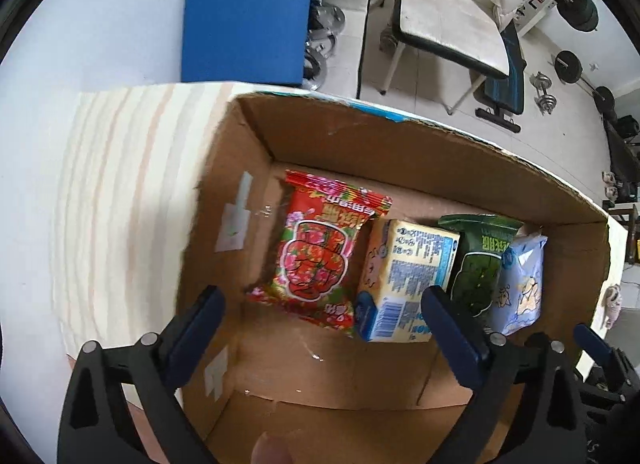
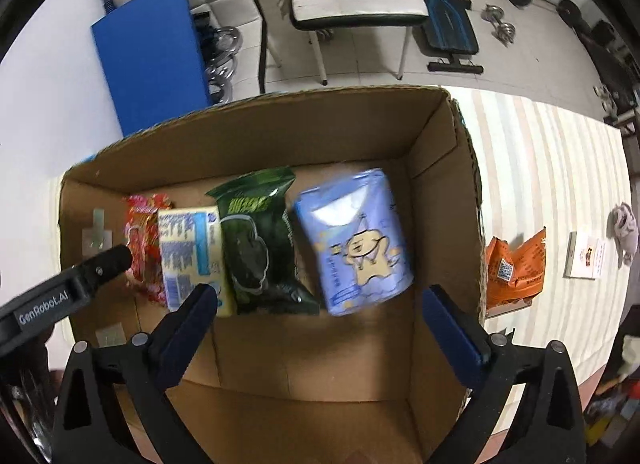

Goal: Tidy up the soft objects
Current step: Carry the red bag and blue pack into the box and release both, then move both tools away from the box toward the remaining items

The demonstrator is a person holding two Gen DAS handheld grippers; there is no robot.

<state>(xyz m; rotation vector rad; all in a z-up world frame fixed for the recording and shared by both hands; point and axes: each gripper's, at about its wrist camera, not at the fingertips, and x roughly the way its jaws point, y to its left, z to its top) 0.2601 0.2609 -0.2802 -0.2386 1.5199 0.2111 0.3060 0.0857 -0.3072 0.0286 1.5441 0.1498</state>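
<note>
Striped cloth covers the desk (image 2: 560,168) under a brown cardboard box (image 2: 248,136). Both fingers, left (image 1: 324,312) and right (image 2: 320,308), gape wide open and empty, with a shiny red packet (image 1: 316,248) between the left ones and a soft blue pack (image 2: 352,248) between the right ones.

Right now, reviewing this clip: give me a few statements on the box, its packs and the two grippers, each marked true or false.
1. Four packs lie in a row in the cardboard box. True.
2. The right gripper is clamped on the blue pack. False: its jaws stand wide open above the box, with nothing gripped.
3. The green pack lies between the yellow pack and the blue pack. True.
4. The orange pack is inside the box. False: it lies outside, on the striped cloth beside the box wall.
5. The left gripper holds the red pack. False: it is open and empty.
</note>
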